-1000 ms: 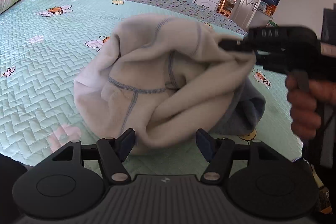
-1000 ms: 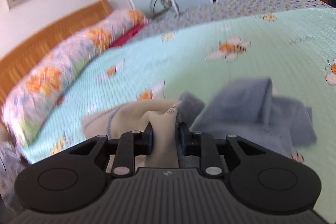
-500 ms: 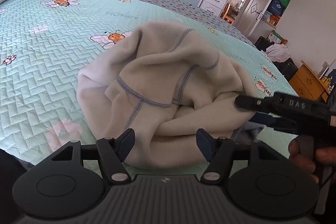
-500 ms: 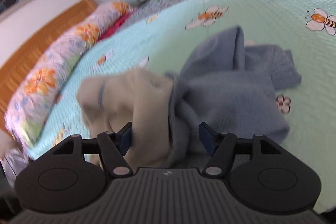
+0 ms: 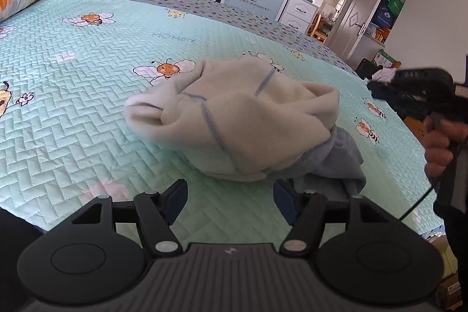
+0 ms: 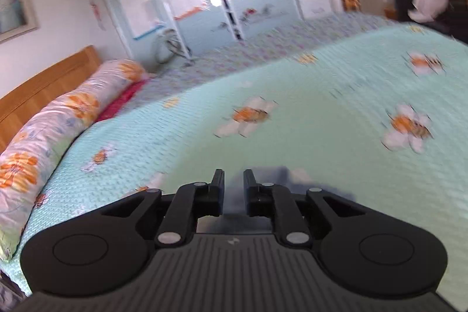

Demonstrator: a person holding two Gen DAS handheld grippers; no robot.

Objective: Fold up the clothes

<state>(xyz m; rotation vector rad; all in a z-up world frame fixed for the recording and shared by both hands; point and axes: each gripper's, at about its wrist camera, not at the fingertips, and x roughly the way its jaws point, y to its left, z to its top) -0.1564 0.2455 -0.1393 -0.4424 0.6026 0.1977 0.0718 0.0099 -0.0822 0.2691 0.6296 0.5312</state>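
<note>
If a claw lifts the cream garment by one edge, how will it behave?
The cream garment lies bunched in soft folds, so it would probably hang limp. It looks like thick fleece, likely light and grippy. The blue cloth under its edge might drag along.

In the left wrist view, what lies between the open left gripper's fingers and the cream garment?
Only bare quilt: a short strip of it separates the left gripper from the cream garment, seen in the left wrist view.
</note>
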